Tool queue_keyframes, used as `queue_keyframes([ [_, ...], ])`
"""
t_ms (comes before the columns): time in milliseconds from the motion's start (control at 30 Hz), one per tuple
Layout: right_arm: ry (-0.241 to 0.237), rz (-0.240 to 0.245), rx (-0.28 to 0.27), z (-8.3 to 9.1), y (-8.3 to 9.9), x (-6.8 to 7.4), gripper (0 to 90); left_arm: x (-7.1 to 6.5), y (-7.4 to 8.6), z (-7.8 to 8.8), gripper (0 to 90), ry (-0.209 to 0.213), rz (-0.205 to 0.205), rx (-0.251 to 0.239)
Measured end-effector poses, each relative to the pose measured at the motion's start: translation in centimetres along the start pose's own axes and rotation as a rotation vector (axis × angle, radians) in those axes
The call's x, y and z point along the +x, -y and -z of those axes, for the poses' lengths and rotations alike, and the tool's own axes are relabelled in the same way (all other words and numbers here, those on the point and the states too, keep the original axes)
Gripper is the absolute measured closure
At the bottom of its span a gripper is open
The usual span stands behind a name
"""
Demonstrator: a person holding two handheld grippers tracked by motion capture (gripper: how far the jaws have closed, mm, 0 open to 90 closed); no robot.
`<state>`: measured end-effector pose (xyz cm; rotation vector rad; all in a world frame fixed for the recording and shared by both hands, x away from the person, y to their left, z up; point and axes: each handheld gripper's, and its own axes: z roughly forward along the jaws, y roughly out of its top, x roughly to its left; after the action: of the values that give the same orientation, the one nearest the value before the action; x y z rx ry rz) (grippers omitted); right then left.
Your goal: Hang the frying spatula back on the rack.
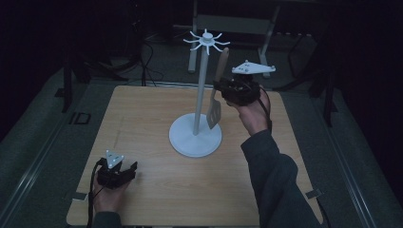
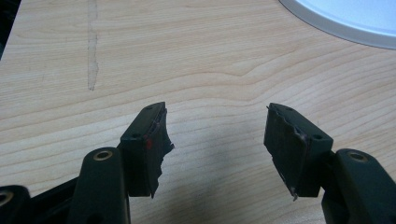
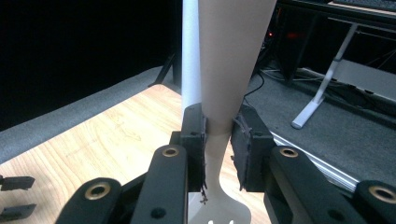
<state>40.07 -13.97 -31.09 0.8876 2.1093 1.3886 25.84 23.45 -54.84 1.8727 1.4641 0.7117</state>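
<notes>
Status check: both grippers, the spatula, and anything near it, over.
Right gripper shut on wooden spatula, held upright, off the table. Left gripper open, low over table. White rack close beside spatula.

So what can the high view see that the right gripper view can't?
High view: the rack's hooked top, its round base, and the left gripper resting open on the table.
Right gripper view: a close look at the fingers pinching the spatula's neck.
Both: the spatula held upright in the right gripper, beside the white pole.

High view: above my side, facing forward and down over the whole desk [image 1: 142,123]. My claw views: close, along each claw. All share the white stand [image 1: 196,135].
</notes>
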Motion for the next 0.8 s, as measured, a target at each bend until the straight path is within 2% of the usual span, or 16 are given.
queue_keyframes([
  [400, -0.002, -0.001, 0.019, -0.9, -0.4, 0.1, 75.6, 0.0, 0.0, 0.0, 39.7, -0.001, 0.001, -0.001],
  [567, 0.003, 0.004, 0.044, -1.5, -0.3, 0.3, 75.6, 0.0, 0.0, 0.0, 39.7, -0.001, 0.0, -0.001],
  [800, 0.005, -0.018, 0.043, -1.7, -0.2, 0.1, 73.2, 0.0, 0.0, 0.1, 39.7, 0.0, 0.003, -0.004],
])
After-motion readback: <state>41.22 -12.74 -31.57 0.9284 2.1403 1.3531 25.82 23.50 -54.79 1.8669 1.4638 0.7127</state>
